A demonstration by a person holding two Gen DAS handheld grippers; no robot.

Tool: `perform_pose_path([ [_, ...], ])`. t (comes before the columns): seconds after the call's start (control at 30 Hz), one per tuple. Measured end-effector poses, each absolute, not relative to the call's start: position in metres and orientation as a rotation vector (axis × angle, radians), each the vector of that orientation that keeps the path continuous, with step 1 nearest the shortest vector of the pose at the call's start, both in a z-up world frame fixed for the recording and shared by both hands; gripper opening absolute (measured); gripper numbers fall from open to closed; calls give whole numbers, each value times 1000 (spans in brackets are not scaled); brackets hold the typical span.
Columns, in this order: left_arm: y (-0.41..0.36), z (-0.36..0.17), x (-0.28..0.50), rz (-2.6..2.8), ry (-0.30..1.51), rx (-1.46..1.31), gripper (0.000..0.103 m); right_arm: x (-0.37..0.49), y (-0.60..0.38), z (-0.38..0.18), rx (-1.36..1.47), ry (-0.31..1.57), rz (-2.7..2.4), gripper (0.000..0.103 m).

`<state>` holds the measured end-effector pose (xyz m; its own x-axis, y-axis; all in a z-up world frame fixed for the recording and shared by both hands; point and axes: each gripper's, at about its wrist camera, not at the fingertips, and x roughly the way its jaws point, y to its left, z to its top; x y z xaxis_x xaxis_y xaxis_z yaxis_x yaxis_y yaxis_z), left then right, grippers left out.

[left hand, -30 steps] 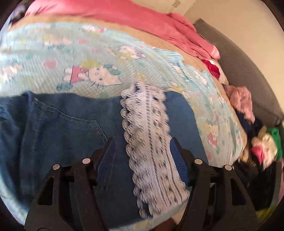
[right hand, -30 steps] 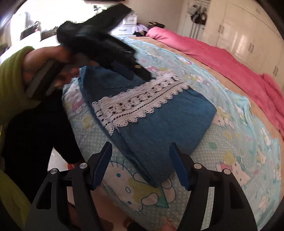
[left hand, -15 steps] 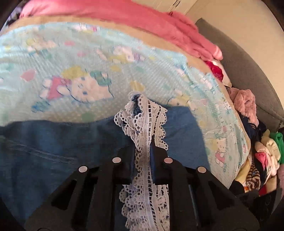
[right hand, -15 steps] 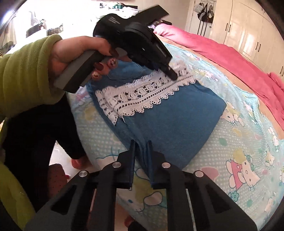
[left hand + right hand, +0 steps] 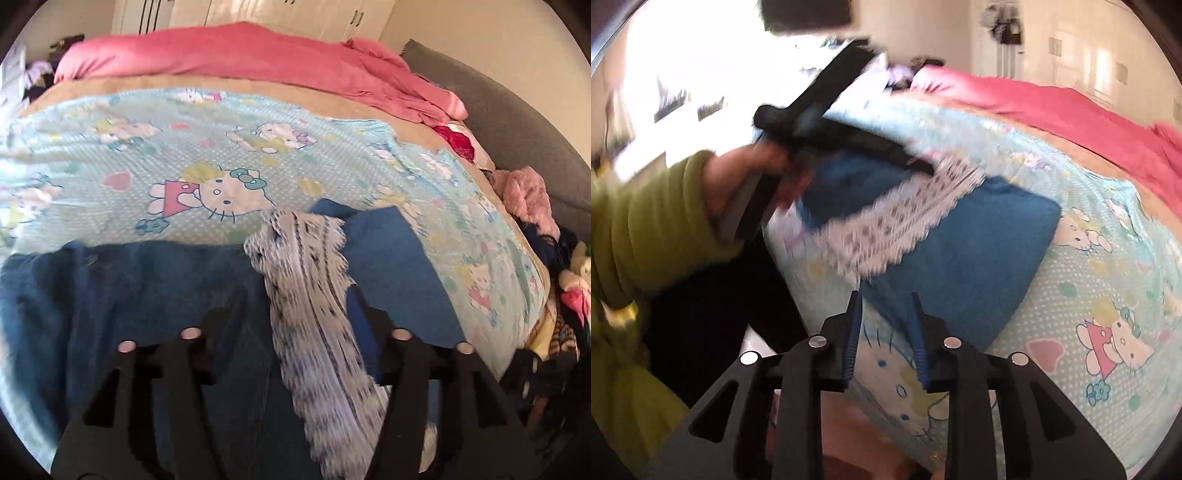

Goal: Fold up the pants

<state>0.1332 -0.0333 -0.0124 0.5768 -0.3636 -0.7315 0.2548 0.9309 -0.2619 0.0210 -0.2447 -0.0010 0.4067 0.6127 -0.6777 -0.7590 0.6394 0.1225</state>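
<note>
The folded blue denim pants (image 5: 155, 288) with a white lace strip (image 5: 306, 295) lie at the near edge of the bed. My left gripper (image 5: 295, 306) is open, its fingers straddling the lace just above the denim. In the right wrist view the pants (image 5: 967, 258) show as a folded block with the lace (image 5: 901, 218) across it. My right gripper (image 5: 884, 306) is open with a narrow gap, at the pants' near corner, holding nothing. The left gripper (image 5: 916, 166) shows there, held by a hand in a green sleeve.
The bed has a light-blue cartoon-cat sheet (image 5: 221, 155) and a pink blanket (image 5: 258, 62) at the back. A grey sofa (image 5: 517, 122) with a pile of clothes (image 5: 554, 266) stands to the right. White wardrobes (image 5: 1108, 55) stand behind the bed.
Both grippers were open, shut half a second ago on the lace and the pants' corner, and have opened again. The left gripper has pulled back slightly; the views are motion-blurred.
</note>
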Motion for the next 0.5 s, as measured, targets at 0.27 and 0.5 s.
perform_pose_path([
  [0.27,-23,-26,60,-492,991,-311,51,30,-251,-4,-235,771,745,33],
  [0.5,-41,-50,53,-470,1047,-322,32,38,-243,-26,-260,828,695,41],
])
